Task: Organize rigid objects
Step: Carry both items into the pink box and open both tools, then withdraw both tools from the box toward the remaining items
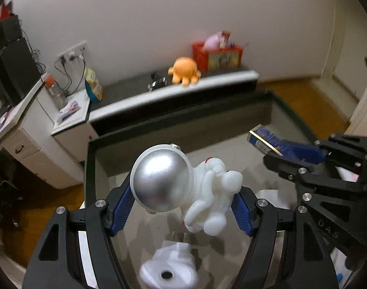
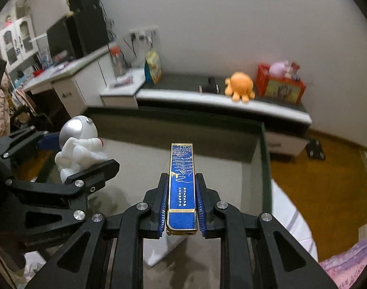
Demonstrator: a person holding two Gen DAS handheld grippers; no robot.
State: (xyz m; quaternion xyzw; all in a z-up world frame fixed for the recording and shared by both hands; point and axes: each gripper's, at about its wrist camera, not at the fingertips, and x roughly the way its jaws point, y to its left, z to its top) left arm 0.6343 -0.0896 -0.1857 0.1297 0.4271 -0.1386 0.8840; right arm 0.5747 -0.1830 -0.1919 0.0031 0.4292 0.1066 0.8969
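we see bare tabletop (image 2: 207, 149) ahead; right claw (image 2: 181, 207) clamps the blue box (image 2: 181, 183), long axis forward; left claw (image 1: 181, 207) clamps the astronaut figure (image 1: 183, 187).

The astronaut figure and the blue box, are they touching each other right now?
Apart. The left wrist view shows the astronaut figure and the blue box separated by open glass table.
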